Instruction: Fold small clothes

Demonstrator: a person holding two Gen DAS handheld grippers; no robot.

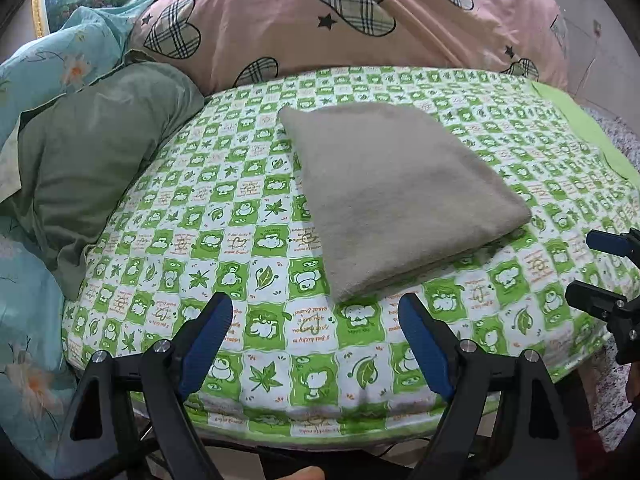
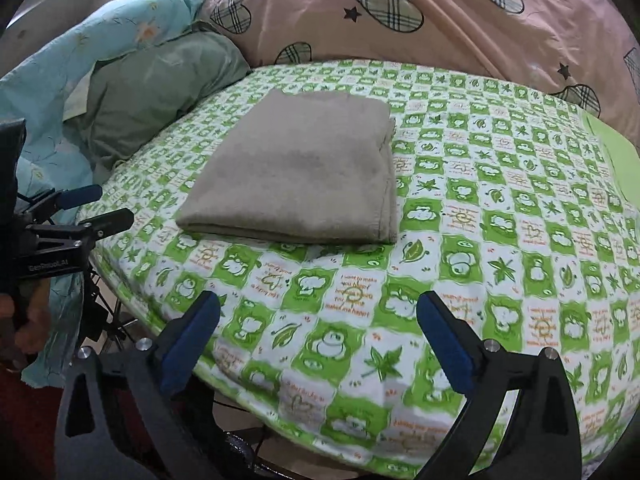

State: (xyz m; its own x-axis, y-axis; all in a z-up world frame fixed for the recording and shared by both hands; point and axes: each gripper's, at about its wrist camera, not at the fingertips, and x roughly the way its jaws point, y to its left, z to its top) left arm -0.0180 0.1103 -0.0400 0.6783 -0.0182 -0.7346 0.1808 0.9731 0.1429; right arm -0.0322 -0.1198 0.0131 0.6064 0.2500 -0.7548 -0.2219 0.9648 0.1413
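Observation:
A grey-beige cloth [image 1: 396,196] lies folded into a flat rectangle on the green-and-white checked sheet [image 1: 240,240]; it also shows in the right wrist view [image 2: 304,172]. My left gripper [image 1: 316,316] is open and empty, held just short of the cloth's near corner above the sheet's front edge. My right gripper [image 2: 318,312] is open and empty, held back from the cloth's near folded edge. The right gripper shows at the right edge of the left wrist view [image 1: 600,268], the left gripper at the left edge of the right wrist view [image 2: 96,204].
A pink quilt with plaid hearts [image 1: 360,20] is piled behind the sheet. A dull green pillow [image 1: 88,160] and a light blue floral cover [image 1: 60,64] lie at the left. A lime-green cloth [image 2: 612,152] lies at the sheet's right edge.

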